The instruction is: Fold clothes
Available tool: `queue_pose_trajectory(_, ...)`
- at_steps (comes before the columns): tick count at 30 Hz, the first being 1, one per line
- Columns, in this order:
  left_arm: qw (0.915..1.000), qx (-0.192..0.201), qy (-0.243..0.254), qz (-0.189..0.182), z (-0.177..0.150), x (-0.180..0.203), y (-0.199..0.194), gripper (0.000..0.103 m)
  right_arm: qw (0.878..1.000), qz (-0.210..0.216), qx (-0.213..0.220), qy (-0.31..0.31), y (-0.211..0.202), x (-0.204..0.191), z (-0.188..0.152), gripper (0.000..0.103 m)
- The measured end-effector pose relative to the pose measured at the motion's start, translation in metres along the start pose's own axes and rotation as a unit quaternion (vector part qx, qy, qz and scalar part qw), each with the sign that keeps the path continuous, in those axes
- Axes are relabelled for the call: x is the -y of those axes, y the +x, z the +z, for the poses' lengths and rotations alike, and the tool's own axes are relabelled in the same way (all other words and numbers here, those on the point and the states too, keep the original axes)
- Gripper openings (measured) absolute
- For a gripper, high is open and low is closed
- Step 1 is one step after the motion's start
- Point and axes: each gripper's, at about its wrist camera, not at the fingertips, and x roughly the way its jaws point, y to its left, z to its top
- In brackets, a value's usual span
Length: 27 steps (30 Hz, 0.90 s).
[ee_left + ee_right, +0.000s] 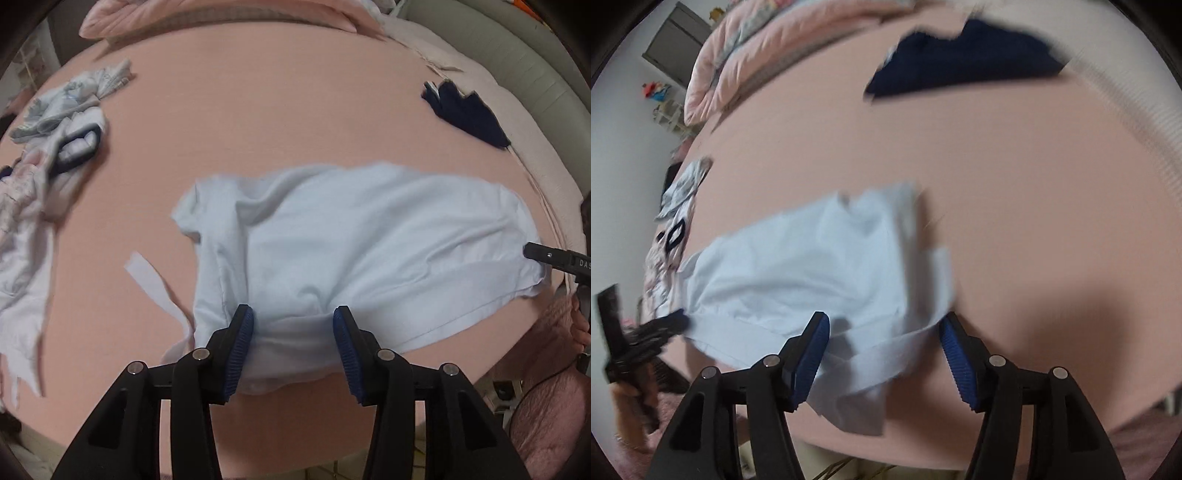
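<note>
A pale blue T-shirt point(351, 236) lies spread and wrinkled on the pink bed sheet point(280, 122). My left gripper point(293, 325) is open, its blue pads on either side of a bunched near edge of the shirt. My right gripper point(884, 332) is open too, its jaws wide over the shirt's point(798, 266) other end, where a hem strip hangs between the pads. The right gripper's tip also shows in the left wrist view point(535, 253) at the shirt's right edge. The left gripper shows in the right wrist view point(665, 325) at the far left, blurred.
A heap of light unfolded clothes point(48, 155) lies at the bed's left side. A dark navy garment point(465, 110) lies at the far right. A pink quilt point(221, 18) is bunched at the head of the bed. The near bed edge is just below the grippers.
</note>
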Motion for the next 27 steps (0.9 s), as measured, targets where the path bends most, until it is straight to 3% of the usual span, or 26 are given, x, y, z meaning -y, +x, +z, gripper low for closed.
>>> queue_pose_trajectory(3,0.9999,-0.01,-0.006,-0.001,-0.001,-0.005,0.008,0.042,0.999,-0.017,0.029,-0.005,0.006,-0.004,-0.001,0.058)
queue_pose_trajectory(4,0.9999,-0.004,-0.011,-0.008,-0.002,-0.007,0.005,0.042,0.999,-0.015,0.033,-0.002,0.004,-0.004,-0.003,0.031)
queue_pose_trajectory(5,0.9997,0.003,-0.016,-0.016,-0.002,-0.011,0.002,0.042,0.999,-0.003,0.034,0.005,0.0,-0.006,-0.008,0.012)
queue_pose_trajectory(11,0.9922,0.094,-0.058,-0.057,-0.006,-0.036,-0.041,0.042,0.994,0.026,0.082,-0.066,-0.051,-0.075,-0.003,0.01)
queue_pose_trajectory(15,0.9813,0.129,-0.085,-0.114,-0.005,-0.056,-0.054,0.042,0.986,0.069,0.075,-0.129,-0.047,-0.157,0.014,0.01)
queue_pose_trajectory(20,0.9606,0.154,-0.115,-0.201,0.006,-0.063,-0.042,0.042,0.979,0.102,0.023,-0.176,0.006,-0.247,0.01,0.01)
queue_pose_trajectory(24,0.961,0.126,-0.129,-0.209,0.005,-0.073,-0.026,0.042,0.979,0.09,-0.053,-0.177,0.076,-0.268,0.005,0.013)
queue_pose_trajectory(27,0.9517,0.117,-0.142,-0.246,0.004,-0.073,-0.019,0.042,0.977,0.106,-0.095,-0.156,0.097,-0.261,0.002,0.019)
